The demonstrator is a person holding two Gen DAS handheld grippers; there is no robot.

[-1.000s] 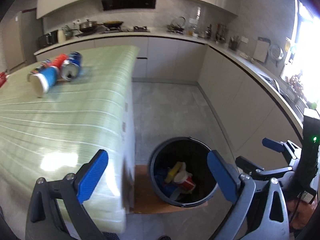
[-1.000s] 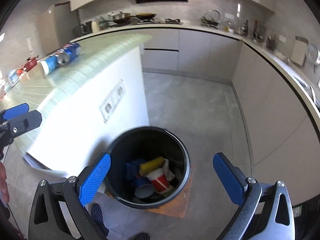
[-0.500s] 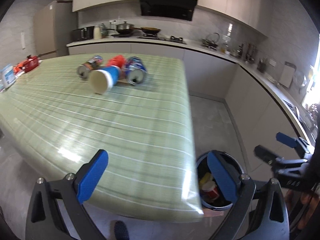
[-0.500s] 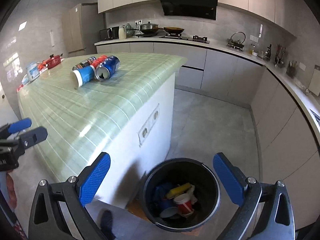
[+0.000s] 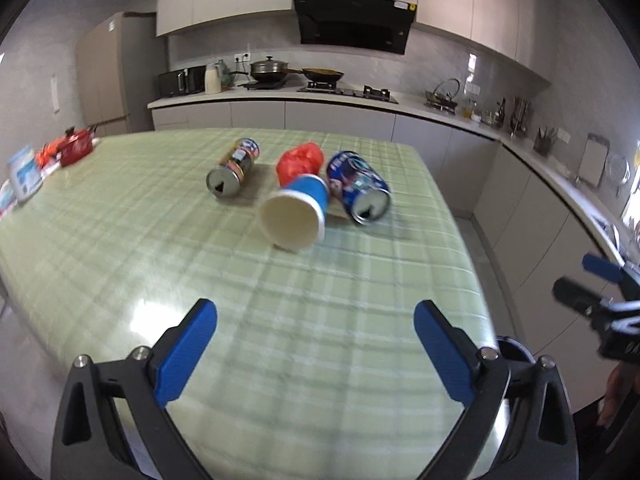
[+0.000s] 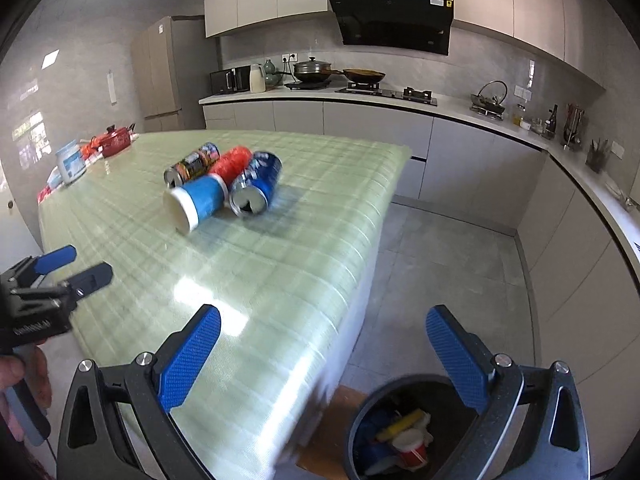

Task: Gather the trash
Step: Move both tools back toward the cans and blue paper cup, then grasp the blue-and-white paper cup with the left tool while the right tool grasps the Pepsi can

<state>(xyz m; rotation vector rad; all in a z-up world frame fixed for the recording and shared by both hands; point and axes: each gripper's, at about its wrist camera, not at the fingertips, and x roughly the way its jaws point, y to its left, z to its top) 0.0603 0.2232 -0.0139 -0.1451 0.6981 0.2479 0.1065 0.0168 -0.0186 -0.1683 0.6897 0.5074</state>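
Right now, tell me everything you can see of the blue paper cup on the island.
The blue paper cup lies on its side on the green checked tablecloth, its open mouth turned towards the cameras. The outside is blue, the inside and rim white, and it looks empty. A red cup sits at its base, seemingly nested, and a blue can lies close on one side. Neither gripper touches it.

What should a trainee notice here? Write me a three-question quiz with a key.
1. True or false: the left hand-held gripper is empty.
2. Which item lies nearest the table's cabinet-side edge? A. blue paper cup B. blue can C. dark can
3. Fill in: the bin stands on the ____.

Key: 1 true. 2 B. 3 floor.
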